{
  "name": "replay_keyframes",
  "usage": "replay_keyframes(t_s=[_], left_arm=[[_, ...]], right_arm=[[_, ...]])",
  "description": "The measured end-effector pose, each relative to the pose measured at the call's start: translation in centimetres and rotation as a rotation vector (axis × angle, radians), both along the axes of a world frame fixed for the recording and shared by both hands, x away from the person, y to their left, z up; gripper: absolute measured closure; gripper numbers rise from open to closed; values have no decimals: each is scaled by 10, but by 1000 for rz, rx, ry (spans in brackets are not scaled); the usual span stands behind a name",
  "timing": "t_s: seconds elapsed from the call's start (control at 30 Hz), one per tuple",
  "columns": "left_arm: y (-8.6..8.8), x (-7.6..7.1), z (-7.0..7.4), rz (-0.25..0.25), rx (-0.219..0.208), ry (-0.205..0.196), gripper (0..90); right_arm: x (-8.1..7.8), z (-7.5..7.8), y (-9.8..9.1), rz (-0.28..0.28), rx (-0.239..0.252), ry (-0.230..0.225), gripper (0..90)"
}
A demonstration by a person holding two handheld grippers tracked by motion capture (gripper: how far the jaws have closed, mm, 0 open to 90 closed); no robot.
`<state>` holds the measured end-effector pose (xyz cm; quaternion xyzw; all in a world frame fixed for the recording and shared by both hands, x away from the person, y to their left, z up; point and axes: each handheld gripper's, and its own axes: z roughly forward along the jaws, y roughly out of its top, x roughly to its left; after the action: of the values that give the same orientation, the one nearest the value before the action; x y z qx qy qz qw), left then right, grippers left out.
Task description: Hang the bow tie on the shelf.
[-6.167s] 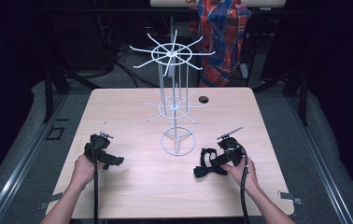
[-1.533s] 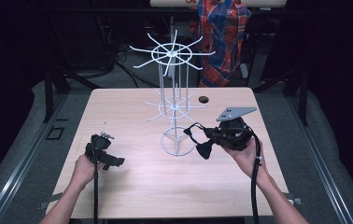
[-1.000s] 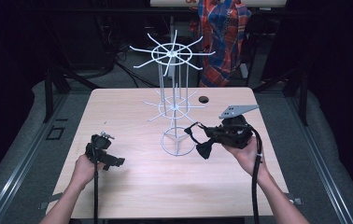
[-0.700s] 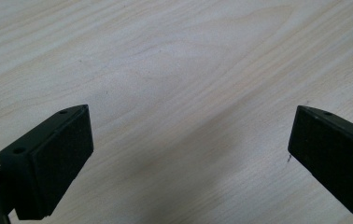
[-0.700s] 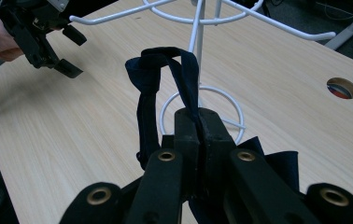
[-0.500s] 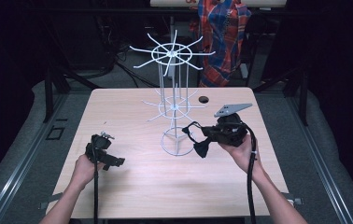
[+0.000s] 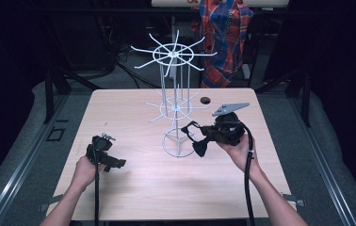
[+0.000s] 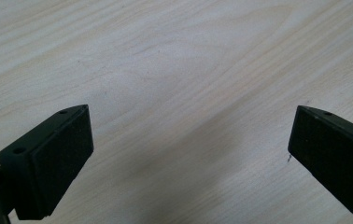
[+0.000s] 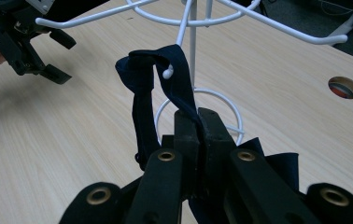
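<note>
A white wire rack [image 7: 175,96] stands mid-table on a ring base [image 7: 178,144]. My right gripper [image 7: 207,135] hovers just right of it, shut on the strap of a dark navy bow tie [image 7: 198,146]. In the right gripper view my right gripper [image 9: 198,122] pinches the strap [image 9: 180,81], whose loop rises to the ball tip of a low rack arm [image 9: 167,73]. Whether the tip is inside the loop I cannot tell. My left gripper [image 7: 116,163] rests low at the table's left front. In the left gripper view my left gripper [image 8: 188,154] stands open over bare wood.
The wooden table [image 7: 133,188] has a round cable hole [image 7: 206,100] behind the rack. The rack's upper spokes [image 7: 173,52] spread wide above the right gripper. A person in a plaid shirt [image 7: 225,33] stands beyond the far edge. Dark floor surrounds the table.
Since the earliest frame my right gripper has lifted the bow tie off the table and brought it up beside the rack. Over the last second it edged slightly left. The left gripper stayed put.
</note>
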<state>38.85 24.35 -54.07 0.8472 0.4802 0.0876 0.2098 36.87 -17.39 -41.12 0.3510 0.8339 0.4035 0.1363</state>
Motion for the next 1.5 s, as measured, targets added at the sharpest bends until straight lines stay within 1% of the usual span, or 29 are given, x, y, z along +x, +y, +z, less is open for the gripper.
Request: replay_keyframes(t_s=[0.2, 0.37, 0.4, 0.43, 0.63, 0.67, 0.83, 0.87, 0.93, 1.1, 1.2, 1.23, 1.27, 1.37, 1.4, 1.43, 1.5], left_arm=[[0, 0, 0, 0, 0, 0, 1], [0, 0, 0, 0, 1, 1, 1], [0, 0, 0, 1, 0, -1, 1], [0, 0, 0, 0, 1, 1, 1], [0, 0, 0, -1, 0, 1, 1], [0, 0, 0, -1, 0, 1, 1], [0, 0, 0, -3, 0, 1, 1], [0, 0, 0, -3, 0, 1, 1], [0, 0, 0, -5, 1, 1, 1], [0, 0, 0, -2, 1, -1, 1], [0, 0, -1, -4, 0, 1, 1], [0, 0, -1, -2, -1, 2, 1], [0, 0, -1, -1, 0, 2, 1], [0, 0, -1, -4, -1, 2, 1], [0, 0, -1, -4, -1, 2, 1], [0, 0, -1, -4, -1, 3, 1], [0, 0, -1, -4, -1, 3, 1]], right_arm=[[4, -3, 4, -5, -8, 1, 865], [7, -5, 9, -18, -12, -9, 864], [8, -5, 9, -19, -19, -5, 864], [8, -6, 10, -21, -13, -6, 864], [12, -8, 13, -30, -11, -9, 863], [12, -8, 14, -33, -7, -15, 863], [15, -10, 20, -37, -17, -7, 862], [17, -12, 21, -33, -12, -12, 861], [17, -13, 23, -35, -22, -5, 860], [18, -14, 24, -53, -5, -40, 862], [19, -14, 24, -57, 0, -45, 862], [19, -14, 24, -57, -5, -41, 862], [21, -17, 24, -63, 3, -32, 857], [22, -19, 23, -63, -2, -19, 837], [22, -19, 23, -63, -2, -19, 837], [22, -20, 23, -56, 0, -27, 794], [21, -20, 23, -52, 3, -28, 774]])
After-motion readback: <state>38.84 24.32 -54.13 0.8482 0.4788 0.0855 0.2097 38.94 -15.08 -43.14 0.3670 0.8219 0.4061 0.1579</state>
